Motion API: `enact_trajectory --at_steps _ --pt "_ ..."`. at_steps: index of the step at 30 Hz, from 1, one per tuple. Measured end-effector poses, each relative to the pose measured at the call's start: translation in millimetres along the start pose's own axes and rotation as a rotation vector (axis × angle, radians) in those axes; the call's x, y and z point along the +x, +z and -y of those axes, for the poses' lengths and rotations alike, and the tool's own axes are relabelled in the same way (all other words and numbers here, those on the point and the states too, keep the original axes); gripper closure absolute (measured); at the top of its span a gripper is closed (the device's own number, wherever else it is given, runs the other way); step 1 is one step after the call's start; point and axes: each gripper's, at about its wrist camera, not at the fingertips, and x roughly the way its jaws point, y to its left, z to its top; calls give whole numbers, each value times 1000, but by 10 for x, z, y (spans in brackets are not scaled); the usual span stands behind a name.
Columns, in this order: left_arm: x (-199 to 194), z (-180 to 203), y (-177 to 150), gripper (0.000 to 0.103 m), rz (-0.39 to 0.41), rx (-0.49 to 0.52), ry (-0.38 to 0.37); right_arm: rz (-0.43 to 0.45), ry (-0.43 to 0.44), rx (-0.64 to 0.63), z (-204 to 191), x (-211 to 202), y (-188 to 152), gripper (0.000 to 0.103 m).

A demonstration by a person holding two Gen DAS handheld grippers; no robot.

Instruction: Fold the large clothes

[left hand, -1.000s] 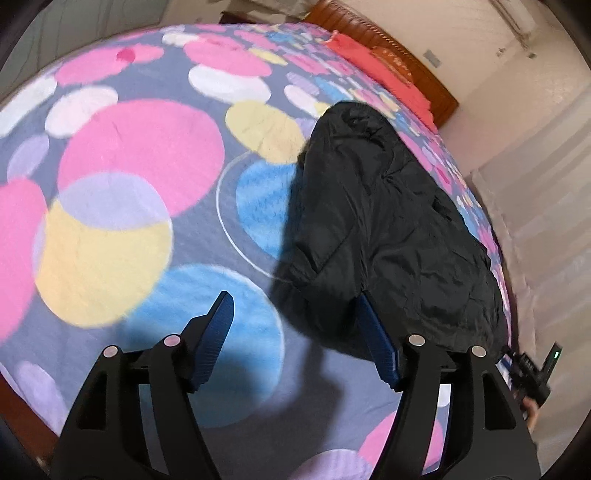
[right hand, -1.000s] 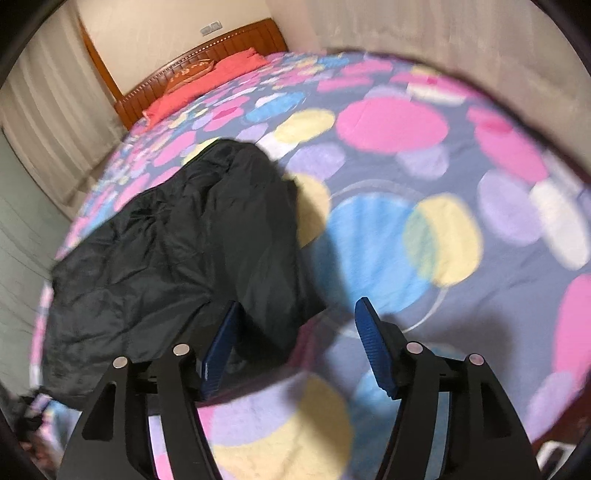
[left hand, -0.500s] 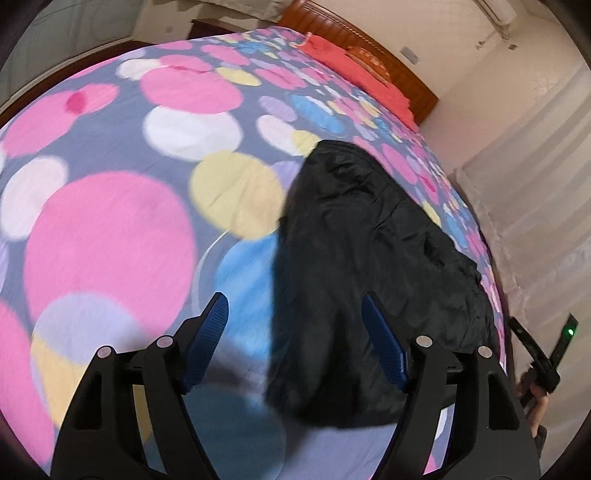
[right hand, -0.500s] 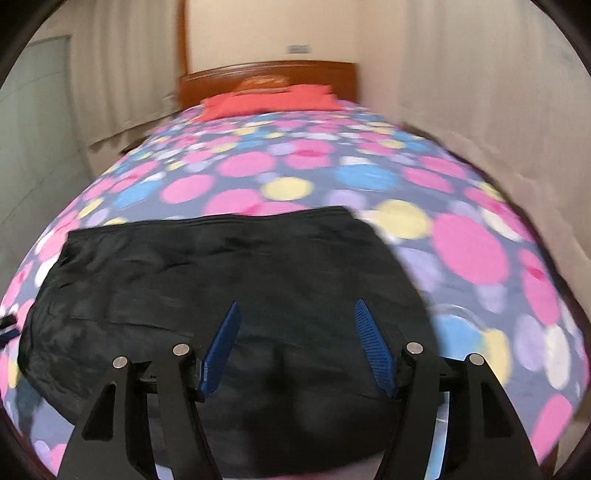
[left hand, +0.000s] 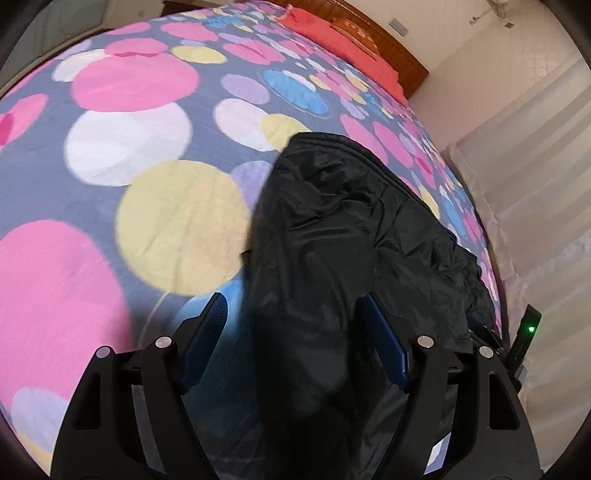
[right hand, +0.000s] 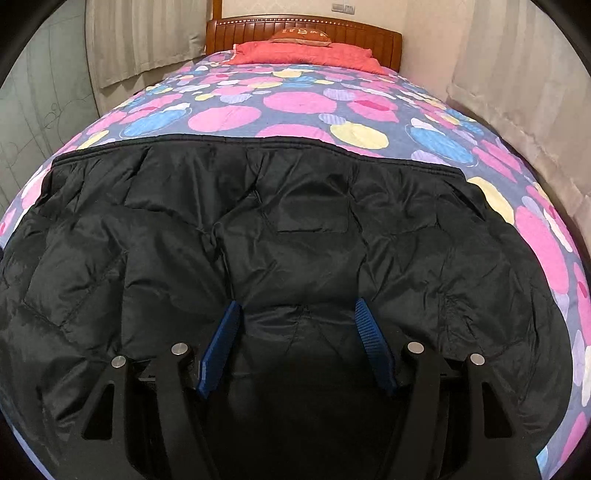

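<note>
A large black quilted jacket [right hand: 295, 236] lies spread across the near part of the bed, its hem edge toward the headboard. My right gripper [right hand: 297, 314] is open just above the jacket's middle, blue pads apart with fabric showing between them. In the left wrist view the jacket [left hand: 332, 236] runs from centre to lower right. My left gripper [left hand: 295, 310] is open over the jacket's left edge, with nothing held. The other gripper [left hand: 524, 339] shows at the right with a green light.
The bed has a quilt with pink, blue and yellow circles [left hand: 147, 129]. Red pillows [right hand: 303, 51] and a wooden headboard [right hand: 303, 29] stand at the far end. Curtains [right hand: 517, 74] hang along the right side and a wall panel [right hand: 37, 110] on the left.
Both grippers have swung over the jacket and moved closer to it. The right wrist view now faces the headboard with the jacket filling it. Both stayed open.
</note>
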Motion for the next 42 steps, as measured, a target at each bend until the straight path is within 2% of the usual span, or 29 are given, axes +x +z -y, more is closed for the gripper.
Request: enact_trajectory --at_steps 2,6,8,11,12,15,17,18,23,26,33,42 --pt "114 26 43 28 -40 16 -32 6 3 1 4 2 -14 38" --pt "415 9 48 25 -173 -4 -114 21 -4 -4 0 12 -33 38" --pt "513 -7 40 19 -192 -10 -151 25 -3 -2 -8 11 -56 38" --pt "577 -3 55 21 -198 -24 -178 31 -2 1 -20 8 -70 38" --pt "598 13 48 24 -203 -22 -184 32 -3 1 -25 10 -72 38" --pt "639 67 22 41 -208 0 -181 36 -4 3 -39 11 -83 38" --pt "645 52 2 63 -228 -32 -231 36 -6 3 -43 15 -87 38" --pt "638 42 -18 64 -231 -47 -243 36 -7 2 -49 14 -92 38" --pt "468 236 -17 78 -186 6 -202 36 -9 0 -49 21 -92 38" --pt "324 359 -13 81 -159 15 -199 35 -8 0 -55 22 -89 38" --pt "42 852 -13 83 -112 76 -212 37 -2 4 -60 19 -89 38" --pt "-41 1306 -75 83 -86 133 -151 46 20 15 -13 -68 -55 38"
